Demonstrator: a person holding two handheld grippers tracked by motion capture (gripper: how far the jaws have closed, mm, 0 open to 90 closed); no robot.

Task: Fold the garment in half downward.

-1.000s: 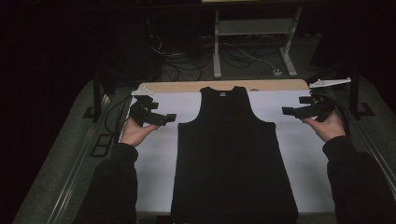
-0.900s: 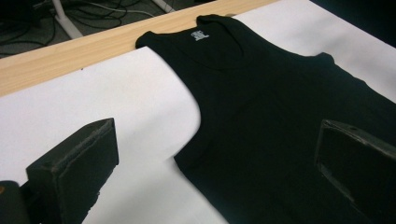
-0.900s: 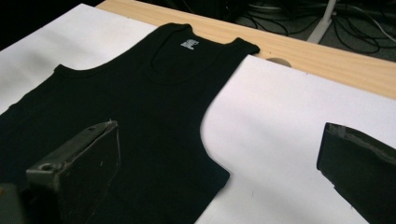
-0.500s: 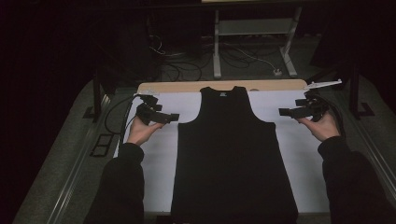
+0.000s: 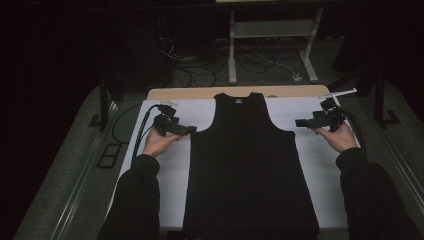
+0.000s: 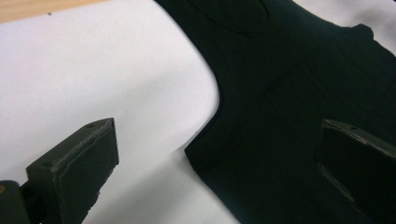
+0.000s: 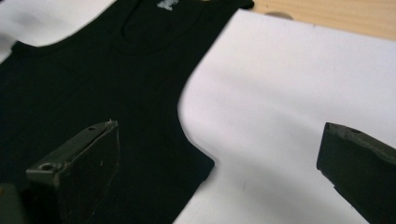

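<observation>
Your black tank top (image 5: 250, 165) lies flat and face up in the middle of the high view, neck toward the top of the frame and hem at the bottom edge, spread on the white sheet (image 5: 310, 165) that covers the worktop (image 5: 200, 93); no fold shows in it yet, so judge the work as barely begun, with the garment laid out and everything else left to do; your left hand-held gripper (image 5: 189, 130) sits at centre left, its tips just beside the top's left armhole corner, and your right hand-held gripper (image 5: 299, 122) sits at centre right, a little apart from the right armhole corner; in the left gripper view the jaws stand wide, one over the sheet (image 6: 93, 84) at lower left and one over the cloth (image 6: 289, 93) at lower right, with the armhole corner between them and nothing pinched; the right gripper view mirrors this, jaws wide, one over the cloth (image 7: 93, 70) at lower left, the other over the sheet (image 7: 289, 93) at lower right, the corner between them; whether the tips touch the fabric you cannot tell from these views; what seems left: close on both corners, then lift and fold.
</observation>
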